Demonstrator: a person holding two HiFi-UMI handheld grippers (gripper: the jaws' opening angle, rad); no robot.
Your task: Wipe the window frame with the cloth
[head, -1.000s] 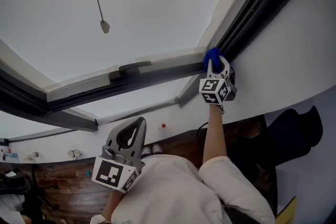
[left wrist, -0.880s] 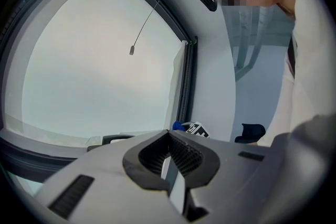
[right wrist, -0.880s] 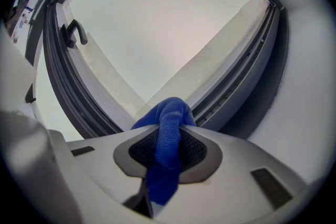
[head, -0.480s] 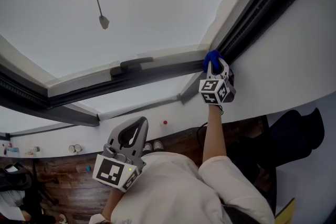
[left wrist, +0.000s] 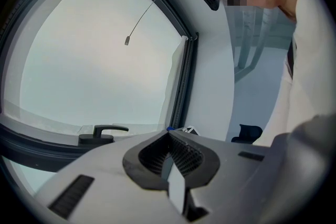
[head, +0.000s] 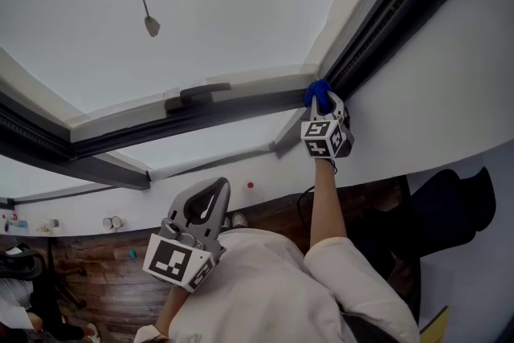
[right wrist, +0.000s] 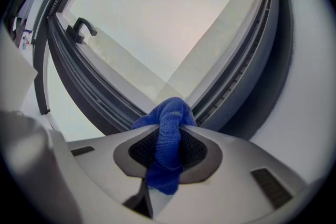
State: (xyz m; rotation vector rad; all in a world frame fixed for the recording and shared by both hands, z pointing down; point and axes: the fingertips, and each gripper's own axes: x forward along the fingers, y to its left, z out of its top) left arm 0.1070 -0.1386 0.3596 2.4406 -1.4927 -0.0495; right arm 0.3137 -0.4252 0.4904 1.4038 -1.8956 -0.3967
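Blue microfibre cloth (right wrist: 169,131) sits bunched between the jaws of the right claw (head: 323,100), which is clamped tight on it. The wad is pressed into the corner of the dark grey window frame (head: 241,107), right of centre in the head view, where the lower rail meets the upright that runs to the upper right. The left claw (head: 202,203) hangs at the lower left, well apart from the frame, its jaws together with nothing between them.

Wiping looks to be under way at this corner. No view shows which stretches are already clean. The long rail running left past the black lever handle (head: 197,95), and the upright above the cloth, probably remain to be done.

Compared with a second ago, the cloth is still at the same corner. The whole head view has slid slightly up and to the left, carrying the thin pull cord's weight (head: 150,26) with it, so any real travel along the frame seems small. The left claw has barely shifted.
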